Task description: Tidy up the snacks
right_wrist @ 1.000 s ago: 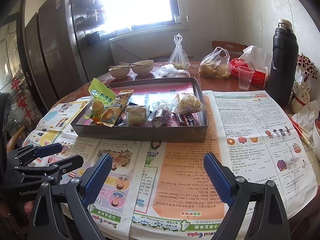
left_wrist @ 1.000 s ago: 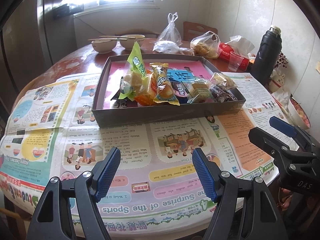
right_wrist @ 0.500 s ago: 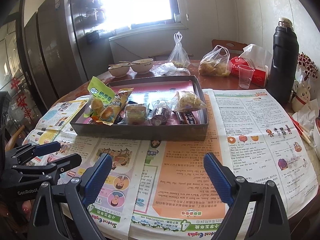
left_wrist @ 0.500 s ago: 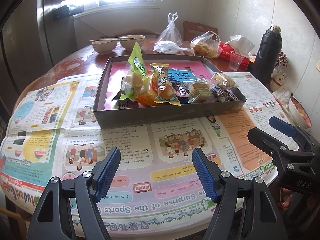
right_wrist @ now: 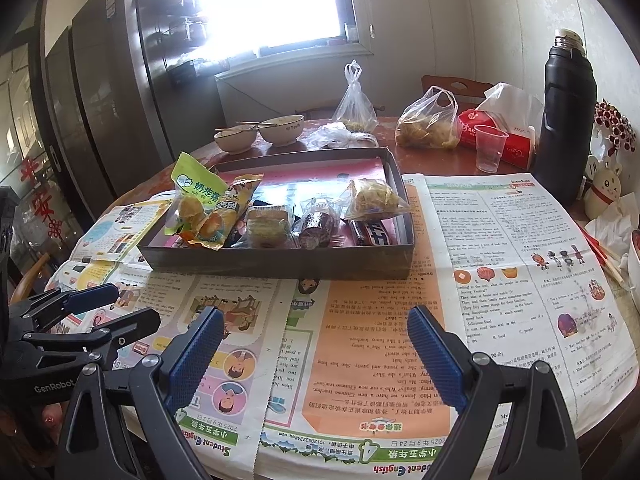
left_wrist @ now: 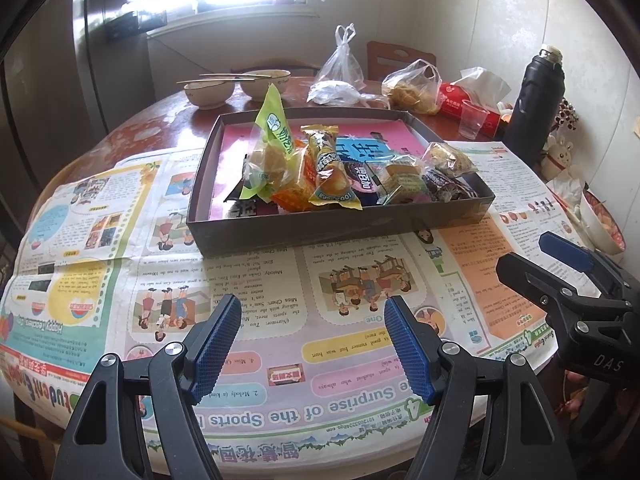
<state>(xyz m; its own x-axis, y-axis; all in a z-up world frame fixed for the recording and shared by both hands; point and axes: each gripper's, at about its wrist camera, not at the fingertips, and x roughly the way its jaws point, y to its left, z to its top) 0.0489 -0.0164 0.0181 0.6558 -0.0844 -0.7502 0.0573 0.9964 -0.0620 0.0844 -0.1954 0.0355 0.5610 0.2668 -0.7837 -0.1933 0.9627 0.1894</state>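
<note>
A shallow dark box (left_wrist: 336, 228) (right_wrist: 280, 262) sits on newspaper mid-table and holds several wrapped snacks: a green bag (left_wrist: 272, 136) (right_wrist: 192, 184), a yellow-orange pack (left_wrist: 328, 176) (right_wrist: 228, 208), a dark roll (right_wrist: 318, 226) and a clear bag of crisps (right_wrist: 374, 200). My left gripper (left_wrist: 312, 344) is open and empty, hovering over the newspaper in front of the box. My right gripper (right_wrist: 312, 352) is open and empty, also in front of the box, to the right of the left one. Each gripper shows in the other's view: the right (left_wrist: 560, 264), the left (right_wrist: 104, 308).
Newspapers (right_wrist: 500, 264) cover the round table's near half. Behind the box stand two bowls with chopsticks (left_wrist: 240, 86), tied plastic bags (left_wrist: 340, 76) (right_wrist: 428, 124), a red tissue pack (right_wrist: 516, 140), a plastic cup (right_wrist: 490, 148) and a tall black flask (right_wrist: 566, 120) at right.
Both grippers have drawn back slightly toward the near table edge, staying open. The box and snacks have not moved.
</note>
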